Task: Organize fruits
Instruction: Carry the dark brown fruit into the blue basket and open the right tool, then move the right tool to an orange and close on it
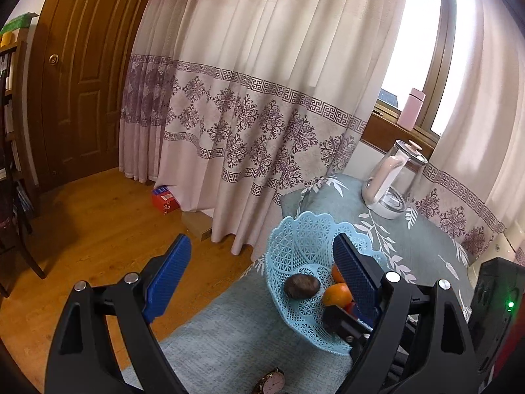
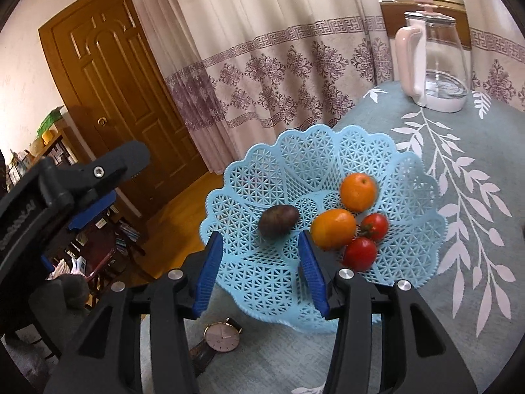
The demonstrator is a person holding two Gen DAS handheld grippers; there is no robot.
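A pale blue lattice basket (image 2: 328, 161) with a scalloped rim sat on a table covered in a grey-green cloth (image 2: 459, 295) printed with white leaves. Inside it lay five fruits: a dark brown oval fruit (image 2: 278, 220) toward the left of the bowl, two oranges, one farther back (image 2: 357, 191) and one nearer (image 2: 333, 233), and two red tomatoes (image 2: 375, 226) (image 2: 360, 253) just beside the nearer orange. The right gripper (image 2: 261, 262) hovered over the near rim of the basket with its blue-padded fingers (image 2: 210, 272) spread apart and nothing between them; the brown fruit lay just beyond the gap, and the nearer orange sat close against the tip of the right-hand finger. The left gripper (image 1: 262, 272) was held at the left edge of the table, its fingers (image 1: 167, 275) also wide apart and empty. In its view one finger hung over the wooden floor (image 1: 98, 229) and the other stood in front of the basket (image 1: 295, 239), partly hiding the oranges (image 1: 336, 294), while the brown fruit (image 1: 301, 285) showed clearly in the bowl between the two fingers. A wristwatch (image 2: 221, 335) with a pale dial lay on the cloth just in front of the basket. Farther back on the table stood a clear glass kettle (image 2: 433, 59) with a pink handle, before a patterned curtain (image 2: 279, 49).
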